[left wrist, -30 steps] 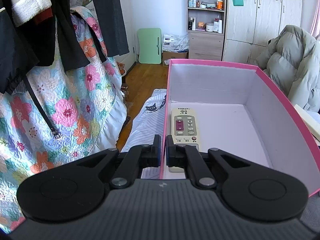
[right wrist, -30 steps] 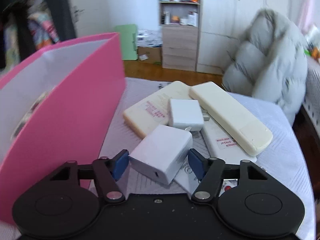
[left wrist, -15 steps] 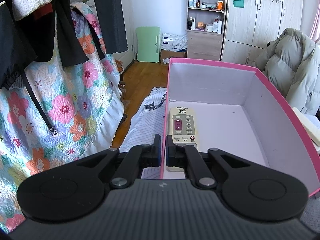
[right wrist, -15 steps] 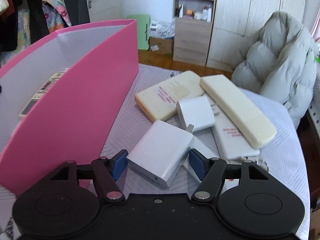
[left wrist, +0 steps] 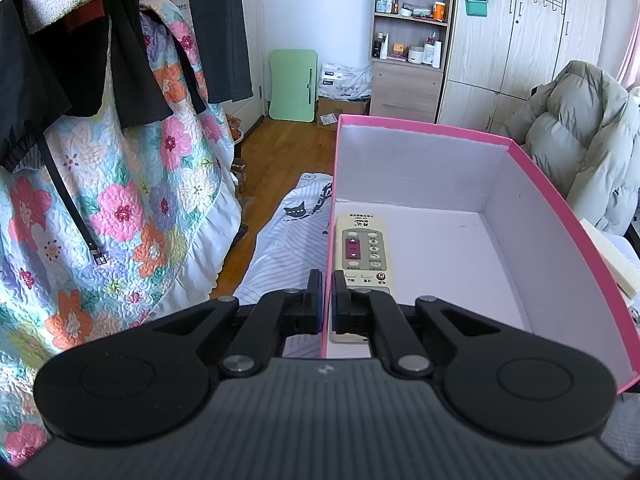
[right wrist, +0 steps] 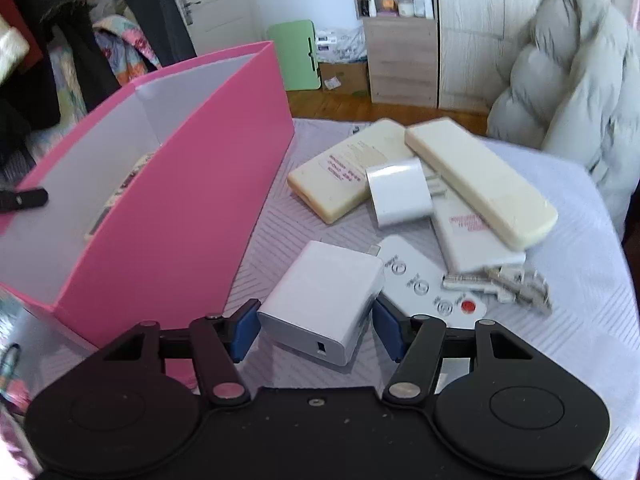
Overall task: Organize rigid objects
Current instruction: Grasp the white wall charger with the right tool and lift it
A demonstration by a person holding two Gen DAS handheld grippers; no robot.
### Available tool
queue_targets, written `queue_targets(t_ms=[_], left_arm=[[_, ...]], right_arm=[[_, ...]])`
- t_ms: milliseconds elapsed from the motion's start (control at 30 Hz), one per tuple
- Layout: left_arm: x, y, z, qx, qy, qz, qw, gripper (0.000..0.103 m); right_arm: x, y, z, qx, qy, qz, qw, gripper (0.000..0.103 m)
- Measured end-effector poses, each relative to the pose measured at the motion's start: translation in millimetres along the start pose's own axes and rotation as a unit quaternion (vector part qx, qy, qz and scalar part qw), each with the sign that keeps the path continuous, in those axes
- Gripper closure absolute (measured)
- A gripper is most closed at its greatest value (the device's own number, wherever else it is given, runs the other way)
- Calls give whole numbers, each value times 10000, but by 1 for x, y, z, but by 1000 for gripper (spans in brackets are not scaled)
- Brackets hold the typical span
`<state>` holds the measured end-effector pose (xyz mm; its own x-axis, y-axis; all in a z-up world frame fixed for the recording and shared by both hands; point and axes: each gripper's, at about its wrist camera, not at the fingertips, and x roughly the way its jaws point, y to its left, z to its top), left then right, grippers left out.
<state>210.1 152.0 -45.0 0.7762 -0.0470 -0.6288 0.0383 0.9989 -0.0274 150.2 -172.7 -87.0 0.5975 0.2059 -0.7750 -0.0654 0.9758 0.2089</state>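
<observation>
Striped pale cloth (right wrist: 560, 240) on table, wood floor (left wrist: 280, 152), wardrobe (left wrist: 520, 40) behind

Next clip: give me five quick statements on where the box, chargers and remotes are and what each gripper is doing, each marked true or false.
1. The left gripper is clamped on the side wall of the pink box. True.
2. The pink box is empty. False: one remote lies inside, buttons up.
3. The large white charger sits between the right gripper's jaws. True.
4. The right gripper's jaws are fully shut with nothing between them. False: they stand apart, flanking the charger.
5. The small white charger is inside the box. False: it rests outside, among the cream remotes.
</observation>
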Motion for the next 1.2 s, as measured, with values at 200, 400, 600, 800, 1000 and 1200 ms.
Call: queue_targets(t_ms=[200, 400, 600, 800, 1000, 1200], left_arm=[[1, 1, 1, -5, -1, 12, 10000, 100], [1, 1, -1, -26, 9, -4, 10000, 100], [0, 0, -1, -31, -5, -17, 10000, 100], [0, 0, 0, -29, -25, -17, 10000, 100], [-2, -1, -1, -77, -19, -44, 10000, 100], [-3, 0, 0, -66, -23, -57, 10000, 100]], right_arm=[[6, 18, 2, -408, 507, -314, 9974, 37], [14, 12, 14, 16, 421, -310, 9986, 27], [5, 18, 3, -340, 90, -511, 9981, 46], [-29, 14, 9, -241, -413, -353, 9982, 48], [-58, 22, 27, -247, -953, -201, 9949, 49], [-92, 41, 53, -304, -1464, 614, 9869, 49]])
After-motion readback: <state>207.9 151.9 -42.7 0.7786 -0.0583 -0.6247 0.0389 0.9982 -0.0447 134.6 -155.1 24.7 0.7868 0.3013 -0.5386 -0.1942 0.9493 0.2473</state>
